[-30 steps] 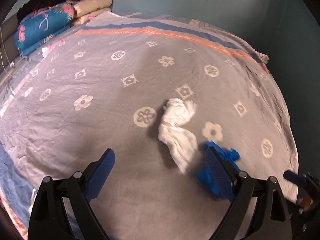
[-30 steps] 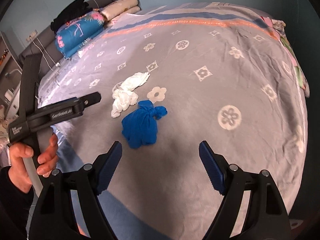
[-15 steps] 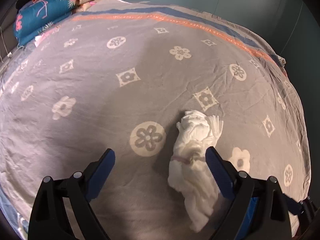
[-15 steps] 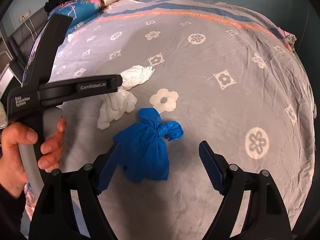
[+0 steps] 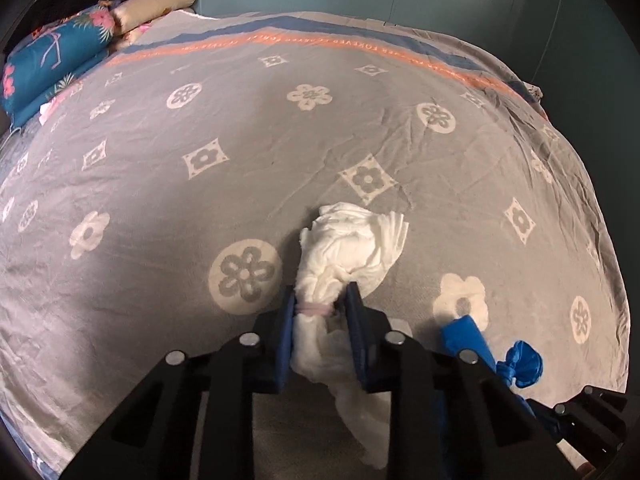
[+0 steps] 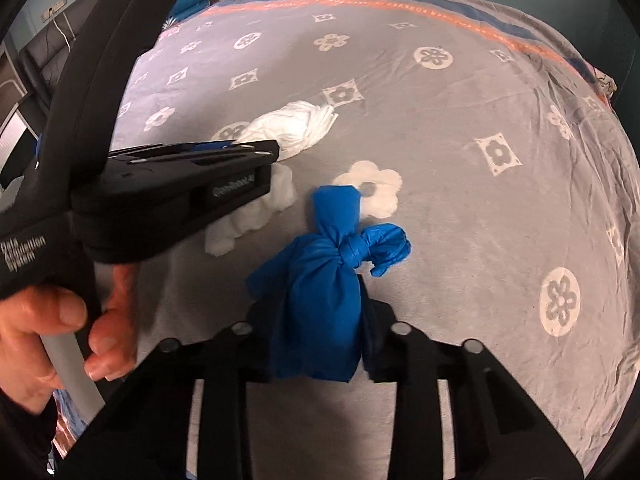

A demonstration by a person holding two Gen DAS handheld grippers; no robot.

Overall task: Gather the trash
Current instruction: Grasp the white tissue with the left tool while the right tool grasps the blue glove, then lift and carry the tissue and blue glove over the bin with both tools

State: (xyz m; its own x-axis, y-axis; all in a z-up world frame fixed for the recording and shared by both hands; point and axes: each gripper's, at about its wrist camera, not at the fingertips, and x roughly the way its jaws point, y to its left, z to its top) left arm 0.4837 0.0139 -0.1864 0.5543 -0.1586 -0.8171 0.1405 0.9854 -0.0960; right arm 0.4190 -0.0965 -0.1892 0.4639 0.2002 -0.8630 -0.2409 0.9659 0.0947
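Observation:
A white tied trash bag [image 5: 348, 248] lies on the grey patterned bedspread [image 5: 200, 128]. My left gripper [image 5: 320, 304] is shut on its tied neck; it also shows from the side in the right wrist view [image 6: 256, 152], over the white bag [image 6: 292, 128]. A blue knotted trash bag [image 6: 324, 292] lies just right of the white one. My right gripper [image 6: 320, 312] is shut on its body below the knot. The blue bag's knot shows in the left wrist view [image 5: 520, 364].
Pillows and a blue floral quilt [image 5: 52, 52] are piled at the head of the bed, far left. The bed's right edge [image 5: 600, 240] drops off by a teal wall. A hand [image 6: 60, 320] holds the left gripper's handle.
Both grippers moved forward and down onto the bags and closed: the left on the white bag's neck, the right on the blue bag.

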